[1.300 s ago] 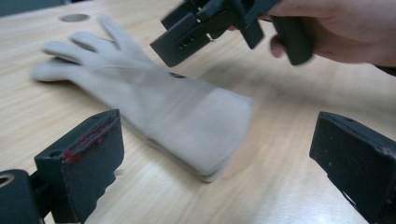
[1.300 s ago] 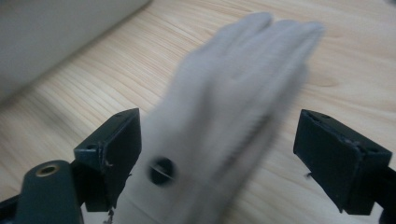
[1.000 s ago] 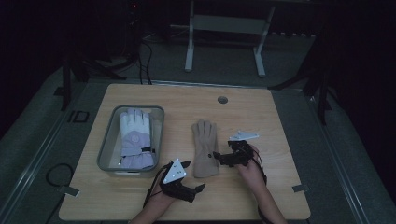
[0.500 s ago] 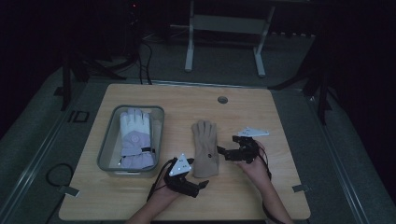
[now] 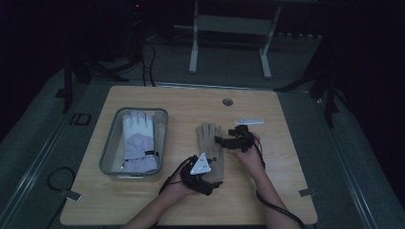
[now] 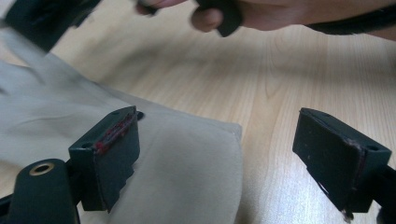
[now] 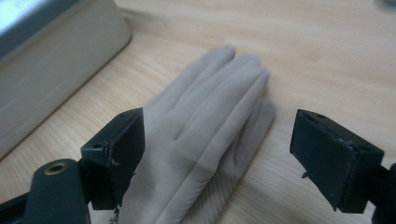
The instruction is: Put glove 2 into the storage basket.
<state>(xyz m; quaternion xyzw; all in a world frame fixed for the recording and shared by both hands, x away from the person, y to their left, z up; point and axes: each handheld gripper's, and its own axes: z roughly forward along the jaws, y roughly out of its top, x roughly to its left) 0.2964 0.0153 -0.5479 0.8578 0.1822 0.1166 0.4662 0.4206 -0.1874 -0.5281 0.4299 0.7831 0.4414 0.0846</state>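
Note:
A tan glove [image 5: 209, 143] lies flat on the wooden table [image 5: 286, 167], fingers pointing away from the person. My left gripper [image 5: 210, 175] is at its cuff end; in the left gripper view [image 6: 224, 135] the jaws straddle the cuff corner of the glove [image 6: 177, 158], one over cloth, one over bare wood. They have just been closing, with no pad pressing. My right gripper [image 5: 220, 140] comes in from the glove's right side. Its jaws [image 7: 219, 126] stand wide on either side of the glove's fingers [image 7: 210, 107]; they too have just been closing slightly, touching nothing.
A grey bin [image 5: 111, 143] at the table's left holds a white and lilac glove [image 5: 137, 138]; its wall [image 7: 56, 60] is close beside the tan glove. A round cable hole [image 5: 228, 102] sits near the far edge. Bare wood lies to the right.
The left gripper has slid right and up to the glove's cuff. The right gripper has moved farther up along the glove's side, toward its fingers.

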